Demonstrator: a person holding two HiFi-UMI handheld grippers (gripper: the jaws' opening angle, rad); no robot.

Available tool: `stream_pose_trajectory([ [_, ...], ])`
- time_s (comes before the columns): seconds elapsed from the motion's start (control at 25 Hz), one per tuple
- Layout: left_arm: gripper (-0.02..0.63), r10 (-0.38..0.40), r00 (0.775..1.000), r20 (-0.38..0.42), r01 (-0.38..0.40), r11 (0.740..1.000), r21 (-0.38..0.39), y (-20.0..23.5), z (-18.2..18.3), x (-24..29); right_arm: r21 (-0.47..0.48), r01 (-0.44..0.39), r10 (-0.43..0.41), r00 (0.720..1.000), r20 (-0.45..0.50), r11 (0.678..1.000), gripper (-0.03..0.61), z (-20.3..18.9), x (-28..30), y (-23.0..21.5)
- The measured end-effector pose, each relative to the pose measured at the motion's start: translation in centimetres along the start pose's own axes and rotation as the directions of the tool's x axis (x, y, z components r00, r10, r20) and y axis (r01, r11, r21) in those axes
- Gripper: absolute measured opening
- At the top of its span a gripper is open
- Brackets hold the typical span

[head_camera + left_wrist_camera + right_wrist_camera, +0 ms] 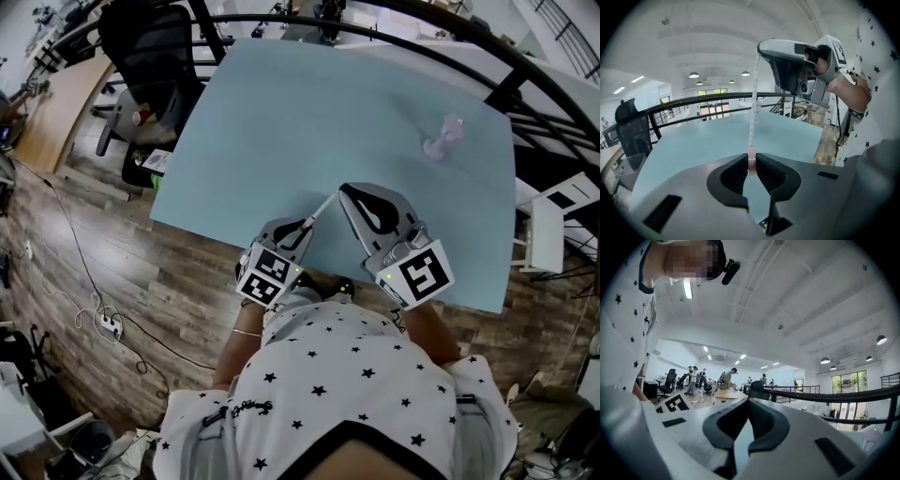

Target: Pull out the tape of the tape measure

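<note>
Tape (752,117) taut near table (281,122) edge

Wood floor (112,281), black office chair (150,47)

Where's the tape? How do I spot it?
Look at the light blue table, near edge, where the left gripper and right gripper meet. The tape is the thin white marked strip stretched between their tips, the only ribbon-like thing there.

The smooth desk (281,122) is pale blue, the thin measuring tape (752,117) white with dark ticks and a pink end, the person's shirt (328,375) white with black stars.
</note>
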State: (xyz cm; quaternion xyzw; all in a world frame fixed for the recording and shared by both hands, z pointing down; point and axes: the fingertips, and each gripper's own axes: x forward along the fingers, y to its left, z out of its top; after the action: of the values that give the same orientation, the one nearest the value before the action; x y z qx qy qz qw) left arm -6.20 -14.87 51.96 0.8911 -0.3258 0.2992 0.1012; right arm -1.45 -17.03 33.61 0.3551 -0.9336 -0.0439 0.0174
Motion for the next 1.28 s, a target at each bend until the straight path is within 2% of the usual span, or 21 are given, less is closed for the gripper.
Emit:
stream_pose_trajectory([
  [0.24,0.078,-0.007,1.000,0.000,0.007,1.000,-0.009,0.3,0.0,0.0,0.020,0.014,-0.015,1.000,0.004,1.000,0.000,-0.3,0.0,-0.3],
  [0.4,0.077,-0.004,0.998,0.056,0.009,0.996,-0.090,1.1,0.2,-0.9,0.035,0.069,-0.068,0.998,-0.005,0.997,0.000,-0.9,-0.6,-2.1],
  [0.56,0.078,-0.007,0.990,0.139,0.034,0.980,-0.196,2.5,0.8,-2.0,0.046,0.122,-0.121,0.992,-0.024,0.991,0.000,-1.9,-1.3,-3.8],
  [0.64,0.077,-0.008,0.984,0.178,0.047,0.974,-0.219,3.0,1.3,-2.6,0.059,0.144,-0.143,0.989,-0.026,0.988,0.000,-2.2,-1.7,-4.5],
  [0.96,0.077,-0.017,0.958,0.285,0.080,0.974,-0.212,3.5,3.5,-4.5,0.101,0.228,-0.224,0.973,-0.044,0.968,0.000,-3.8,-3.0,-6.8],
  [1.28,0.078,-0.021,0.951,0.309,0.073,0.984,-0.160,3.6,5.4,-5.2,0.122,0.269,-0.260,0.962,-0.086,0.955,0.002,-5.9,-4.1,-8.0],
])
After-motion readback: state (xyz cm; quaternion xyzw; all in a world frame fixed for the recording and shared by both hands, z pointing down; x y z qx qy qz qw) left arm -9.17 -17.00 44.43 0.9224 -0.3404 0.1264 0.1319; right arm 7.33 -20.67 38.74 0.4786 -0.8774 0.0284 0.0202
